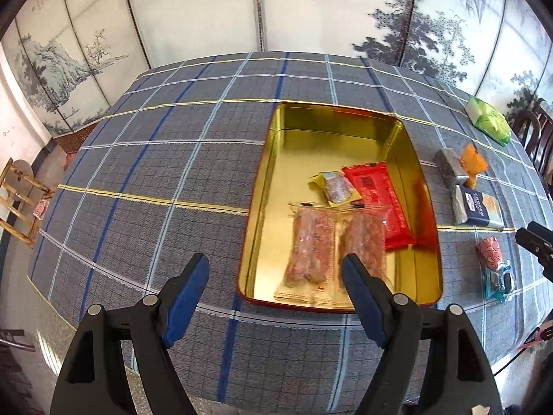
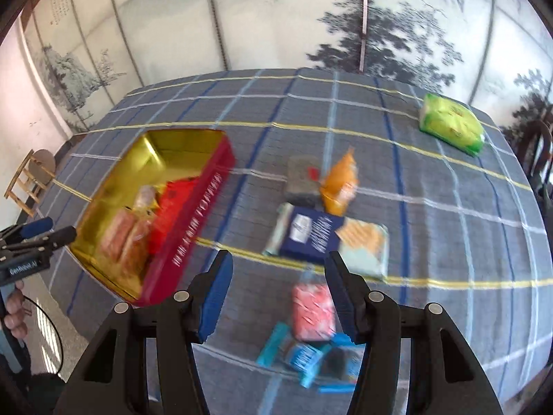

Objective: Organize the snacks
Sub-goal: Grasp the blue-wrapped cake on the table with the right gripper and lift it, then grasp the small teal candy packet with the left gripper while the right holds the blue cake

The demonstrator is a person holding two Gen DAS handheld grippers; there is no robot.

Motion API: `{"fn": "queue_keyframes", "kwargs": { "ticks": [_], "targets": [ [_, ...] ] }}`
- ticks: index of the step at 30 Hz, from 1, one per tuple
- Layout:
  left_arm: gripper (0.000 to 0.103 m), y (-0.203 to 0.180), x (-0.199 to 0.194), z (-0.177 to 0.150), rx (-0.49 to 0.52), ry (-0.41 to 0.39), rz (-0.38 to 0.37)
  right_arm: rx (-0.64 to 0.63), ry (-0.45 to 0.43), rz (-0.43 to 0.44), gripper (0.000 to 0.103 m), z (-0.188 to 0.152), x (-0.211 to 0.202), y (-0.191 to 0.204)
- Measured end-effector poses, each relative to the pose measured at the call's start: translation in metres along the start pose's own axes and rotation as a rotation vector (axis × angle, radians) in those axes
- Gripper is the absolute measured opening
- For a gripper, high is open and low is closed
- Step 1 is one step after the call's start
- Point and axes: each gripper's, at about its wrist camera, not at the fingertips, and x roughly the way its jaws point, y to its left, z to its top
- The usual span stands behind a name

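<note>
Right now my left gripper (image 1: 276, 287) hangs over the near edge of the gold-lined tin (image 1: 262, 186), its blue pads spread wide with nothing between them; the tin sits on the checked tablecloth (image 1: 155, 180) and already holds four snacks — two clear sausage packs (image 1: 311, 249) lying side by side at the near end, a red packet (image 1: 383, 200) along the right wall, and a small yellow-edged packet (image 1: 337, 186) just beyond the sausages, overlapping the red one. My right gripper (image 2: 276, 294) is over the loose snacks to the right of the tin, jaws parted and gripping nothing; its picture is smeared by motion, so fine detail is lost; a pink packet (image 2: 312, 311) lies on the cloth below the gap, close against the right pad, though I cannot tell whether the pad touches it. Just nearer me lies a blue-and-teal wrapper (image 2: 304, 356); beyond are a navy cracker pack (image 2: 311, 235), an orange pouch (image 2: 340, 183) and a grey bar (image 2: 302, 180), close together; a green packet (image 2: 451, 124) lies well apart at the far right — all still outside the tin. A hand (image 2: 13, 311) shows at the left edge of the right view, holding the left tool's handle.
</note>
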Motion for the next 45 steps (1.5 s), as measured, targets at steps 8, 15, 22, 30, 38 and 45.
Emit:
{"fn": "queue_keyframes", "kwargs": {
  "ticks": [8,15,22,30,38,45],
  "targets": [
    [0.076,-0.060,-0.016,-0.011,0.143,-0.010,-0.090,0.076,0.085,-0.037,0.057,-0.057,0.000,-0.046],
    [0.076,-0.110,-0.021,-0.020,0.253,0.001,-0.156,0.096,0.080,-0.020,0.055,-0.070,0.018,-0.050],
    [0.076,-0.140,-0.016,-0.024,0.297,0.033,-0.199,0.103,0.086,-0.012,0.039,-0.071,0.031,-0.050],
    [0.076,-0.167,-0.002,-0.026,0.324,0.080,-0.258,0.066,0.050,-0.030,0.031,-0.076,0.032,-0.049],
    [0.076,-0.194,0.008,-0.026,0.348,0.111,-0.328,0.121,-0.018,-0.145,0.029,-0.047,0.043,-0.100],
    [0.076,-0.215,0.017,-0.027,0.359,0.129,-0.377,0.127,-0.064,-0.192,0.029,-0.004,0.074,-0.140]
  ]
}}
